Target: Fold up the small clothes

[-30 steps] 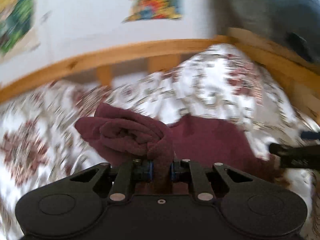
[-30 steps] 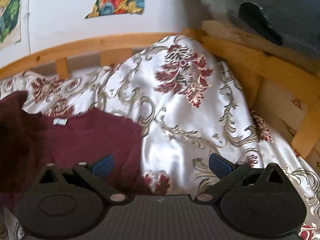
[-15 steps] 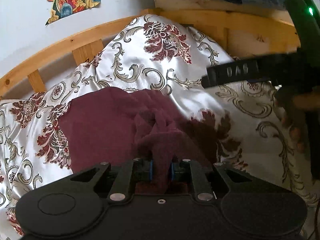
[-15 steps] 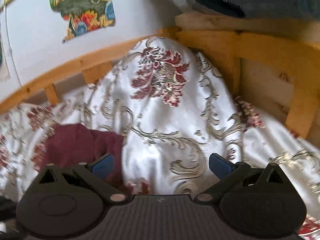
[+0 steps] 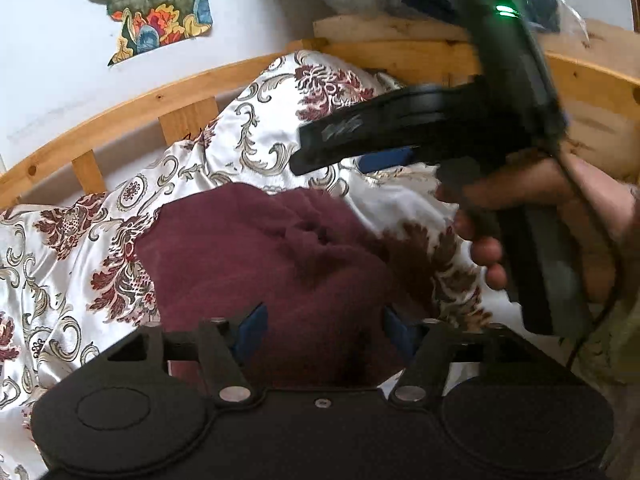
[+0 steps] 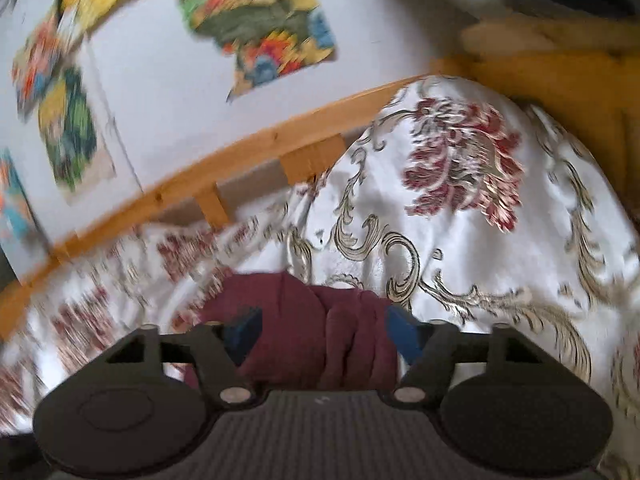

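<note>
So the maroon garment (image 5: 256, 256) is lying bunched up on the white floral bedspread (image 5: 68, 264), roughly dead centre of the bed from where I'm standing, with the wooden bed rail (image 5: 120, 120) curving behind it at about 11 o'clock.

The left gripper (image 5: 322, 330) is low over the near edge of the cloth. Its blue pads (image 5: 250, 330) are apart and the jaws are opening, so the fabric sits between them but neither pad presses on it.

The right gripper (image 6: 322, 332) shows in the left wrist view at about 2 o'clock, with a hand (image 5: 560, 224) wrapped round its handle and a green light on top. In its own view, which is pretty blurry, its jaws are closing and a rolled clump of the maroon cloth (image 6: 320, 332) lies between the blue pads (image 6: 404, 338). The right pad looks to be at the cloth's edge, the left one has a gap, so not clamped.

Torn colourful posters (image 6: 260, 28) are stuck on the white wall at 12 o'clock.
</note>
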Tool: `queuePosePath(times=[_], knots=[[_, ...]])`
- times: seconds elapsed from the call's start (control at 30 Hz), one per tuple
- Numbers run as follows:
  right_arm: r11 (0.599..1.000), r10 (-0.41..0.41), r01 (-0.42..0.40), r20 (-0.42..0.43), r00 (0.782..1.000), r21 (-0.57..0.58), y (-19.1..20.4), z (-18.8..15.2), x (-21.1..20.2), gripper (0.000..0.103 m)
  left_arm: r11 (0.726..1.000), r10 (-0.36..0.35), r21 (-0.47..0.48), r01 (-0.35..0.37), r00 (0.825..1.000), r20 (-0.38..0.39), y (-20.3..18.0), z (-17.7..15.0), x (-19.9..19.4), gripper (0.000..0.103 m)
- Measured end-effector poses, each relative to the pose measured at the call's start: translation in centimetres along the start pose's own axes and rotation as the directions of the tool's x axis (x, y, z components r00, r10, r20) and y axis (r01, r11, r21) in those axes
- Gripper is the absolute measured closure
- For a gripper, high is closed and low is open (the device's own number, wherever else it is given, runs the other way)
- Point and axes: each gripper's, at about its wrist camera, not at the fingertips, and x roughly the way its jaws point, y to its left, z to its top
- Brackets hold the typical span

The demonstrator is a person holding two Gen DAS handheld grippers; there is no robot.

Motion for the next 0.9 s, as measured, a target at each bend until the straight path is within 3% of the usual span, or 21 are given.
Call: queuePosePath(times=[0.07,0.23,0.3,0.37,0.4,0.47,0.67,0.9], knots=[[0.999,0.005,-0.006,-0.036,0.999,-0.043,0.6,-0.3,1.2,0.045,1.000,0.006,0.013,-0.006,1.000,0.001,0.0,-0.1,0.0,0.047],[0.998,0.013,-0.021,-0.128,0.992,-0.059,0.6,-1.2,3.7,0.054,1.000,0.014,0.013,-0.014,1.000,-0.005,-0.1,-0.6,0.2,0.057],[0.998,0.026,-0.033,-0.146,0.989,-0.049,0.4,-1.5,4.1,0.067,1.000,0.013,0.003,-0.013,1.000,-0.010,-0.1,-0.8,0.4,0.065],[0.997,0.031,-0.042,-0.162,0.986,-0.064,0.7,-1.6,4.5,0.087,1.000,0.007,-0.003,-0.007,1.000,-0.015,-0.1,-0.9,0.6,0.076],[0.996,0.024,-0.037,-0.161,0.987,-0.081,1.0,-1.7,4.6,0.091,1.000,0.009,-0.006,-0.009,1.000,-0.015,-0.2,-0.9,0.6,0.078],[0.993,0.005,-0.022,-0.144,0.990,-0.115,1.4,-1.7,4.3,0.094,1.000,0.014,-0.004,-0.014,1.000,-0.007,-0.4,-0.9,0.5,0.084],[0.991,-0.032,0.023,-0.061,0.998,-0.135,1.4,-0.3,2.0,0.094,0.999,0.013,0.049,-0.015,0.999,0.044,-1.6,-0.4,-0.4,0.087],[0.991,-0.091,0.083,-0.069,0.993,-0.104,-0.6,-0.1,0.7,0.094,0.999,-0.037,0.030,0.036,0.998,0.048,-2.6,-0.2,-0.3,0.086]])
